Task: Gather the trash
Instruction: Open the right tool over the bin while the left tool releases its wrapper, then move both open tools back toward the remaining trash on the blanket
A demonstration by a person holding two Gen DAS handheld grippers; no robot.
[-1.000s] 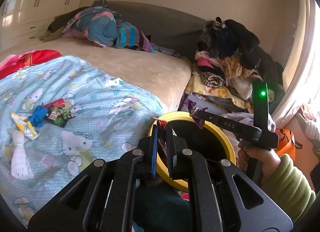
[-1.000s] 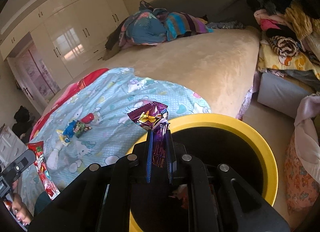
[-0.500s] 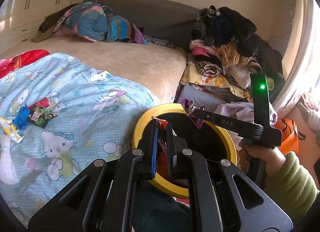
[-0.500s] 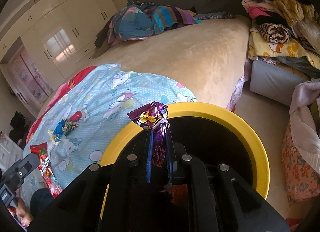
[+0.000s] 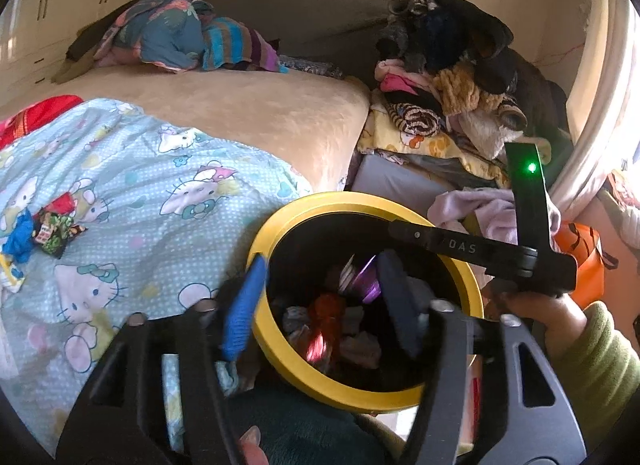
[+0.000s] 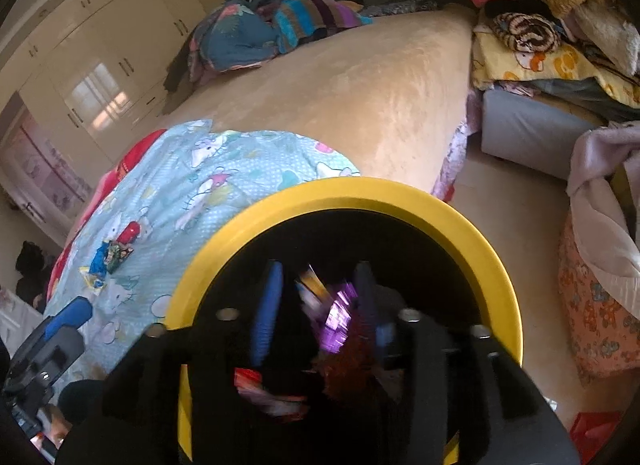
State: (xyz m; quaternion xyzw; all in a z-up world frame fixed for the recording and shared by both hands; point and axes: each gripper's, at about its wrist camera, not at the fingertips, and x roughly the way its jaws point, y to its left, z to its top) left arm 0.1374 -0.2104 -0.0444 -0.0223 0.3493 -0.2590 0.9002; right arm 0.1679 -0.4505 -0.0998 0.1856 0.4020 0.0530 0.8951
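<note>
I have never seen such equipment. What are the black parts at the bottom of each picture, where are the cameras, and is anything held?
There is no robot: a person holds a hand-gripped tool in each hand, and each carries a camera looking along its two jaws. The left gripper and right gripper both hover over a yellow-rimmed bin beside the bed. Both jaws stand open and hold nothing. A purple wrapper appears blurred inside the bin, apparently falling. More wrappers lie on the cartoon-cat blanket.
</note>
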